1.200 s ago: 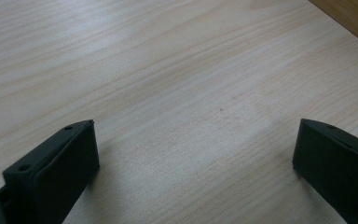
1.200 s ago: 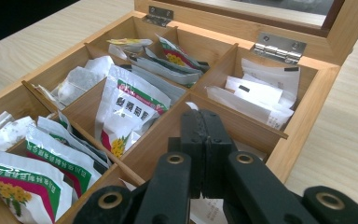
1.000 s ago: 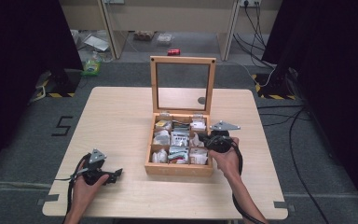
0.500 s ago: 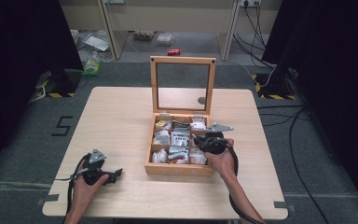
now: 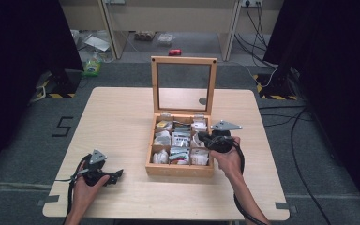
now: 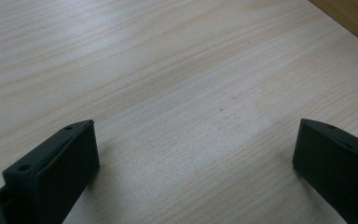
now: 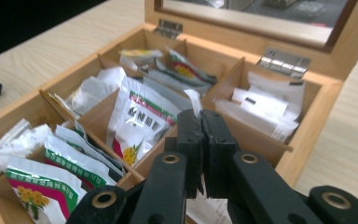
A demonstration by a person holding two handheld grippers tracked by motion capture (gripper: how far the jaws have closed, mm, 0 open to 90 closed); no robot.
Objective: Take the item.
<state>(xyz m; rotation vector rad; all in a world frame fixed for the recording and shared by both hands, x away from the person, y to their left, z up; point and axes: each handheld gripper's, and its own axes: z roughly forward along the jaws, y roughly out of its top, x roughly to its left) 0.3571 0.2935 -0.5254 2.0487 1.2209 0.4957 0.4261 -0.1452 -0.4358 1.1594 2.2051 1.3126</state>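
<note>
An open wooden box (image 5: 180,169) with a glass lid stands upright mid-table, its compartments full of tea sachets. My right gripper (image 7: 200,114) hangs over the box's right-hand middle compartment; in the high view it is at the box's right edge (image 5: 202,138). Its jaws have just been closing and now pinch the top of a white sachet (image 7: 194,99) that sticks up between them. My left gripper (image 5: 117,174) rests on the table at the front left, jaws wide apart over bare wood (image 6: 196,126), nothing between them.
Green-and-red printed sachets (image 7: 142,119) fill the middle compartments and white ones (image 7: 265,109) the right one. The raised lid (image 5: 183,84) stands behind the box. The table's bare top (image 5: 117,122) spreads left of the box; cables (image 5: 290,122) trail on the floor at right.
The right gripper has shifted a little to the left, in over the box's right column. The left hand and its gripper have stayed put.
</note>
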